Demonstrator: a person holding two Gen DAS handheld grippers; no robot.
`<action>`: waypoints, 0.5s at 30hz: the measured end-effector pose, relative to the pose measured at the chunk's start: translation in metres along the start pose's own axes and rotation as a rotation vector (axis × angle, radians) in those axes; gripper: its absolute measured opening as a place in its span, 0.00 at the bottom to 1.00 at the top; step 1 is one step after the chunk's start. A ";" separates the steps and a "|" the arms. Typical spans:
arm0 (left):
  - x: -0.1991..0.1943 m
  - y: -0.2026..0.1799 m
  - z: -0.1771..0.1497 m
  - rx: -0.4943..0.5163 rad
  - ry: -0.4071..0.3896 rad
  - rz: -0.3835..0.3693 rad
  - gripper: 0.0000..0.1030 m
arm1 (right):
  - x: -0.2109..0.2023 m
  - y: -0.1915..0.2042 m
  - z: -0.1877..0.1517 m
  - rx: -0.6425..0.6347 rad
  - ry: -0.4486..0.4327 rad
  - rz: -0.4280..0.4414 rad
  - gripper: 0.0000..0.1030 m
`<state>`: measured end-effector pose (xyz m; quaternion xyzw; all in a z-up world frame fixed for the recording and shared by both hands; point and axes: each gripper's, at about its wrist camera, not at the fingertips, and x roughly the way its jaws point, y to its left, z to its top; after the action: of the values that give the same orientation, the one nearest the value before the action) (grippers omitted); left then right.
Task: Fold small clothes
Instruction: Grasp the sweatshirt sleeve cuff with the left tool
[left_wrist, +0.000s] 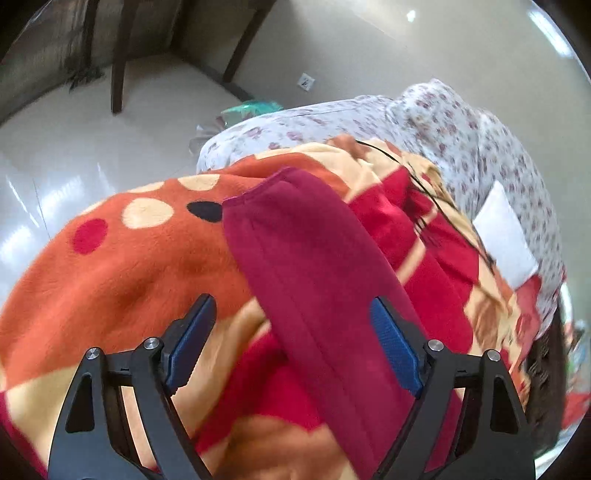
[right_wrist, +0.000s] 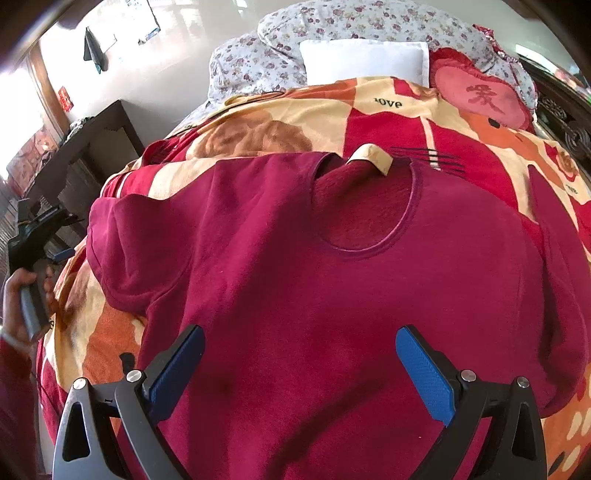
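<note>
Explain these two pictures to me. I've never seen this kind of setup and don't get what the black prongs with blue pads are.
A person holds a hand gripper in each hand, with a camera looking along its fingers. One picture is from the left gripper, the other from the right gripper. Both are open and hold nothing. A maroon sweater lies spread on a patterned blanket on a bed; the left view shows its sleeve. Behind are a white pillow and a floral quilt.

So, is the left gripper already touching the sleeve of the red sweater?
Cannot tell. In the left wrist view the left gripper stands open around the sleeve, but no clear contact or gap shows.
</note>
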<state>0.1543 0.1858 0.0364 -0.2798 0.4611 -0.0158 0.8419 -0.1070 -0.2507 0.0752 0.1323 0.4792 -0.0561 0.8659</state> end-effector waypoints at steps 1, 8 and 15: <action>0.005 0.002 0.003 -0.018 0.004 -0.015 0.83 | 0.002 0.000 0.000 -0.002 0.004 -0.002 0.99; 0.027 0.001 0.013 0.016 0.003 0.024 0.18 | 0.005 -0.004 -0.001 0.001 0.020 -0.013 0.99; -0.029 -0.018 0.001 0.079 -0.106 -0.047 0.09 | -0.007 -0.026 0.001 0.049 -0.007 -0.021 0.99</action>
<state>0.1428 0.1794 0.0685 -0.2577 0.4084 -0.0388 0.8748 -0.1158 -0.2763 0.0770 0.1481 0.4760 -0.0772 0.8634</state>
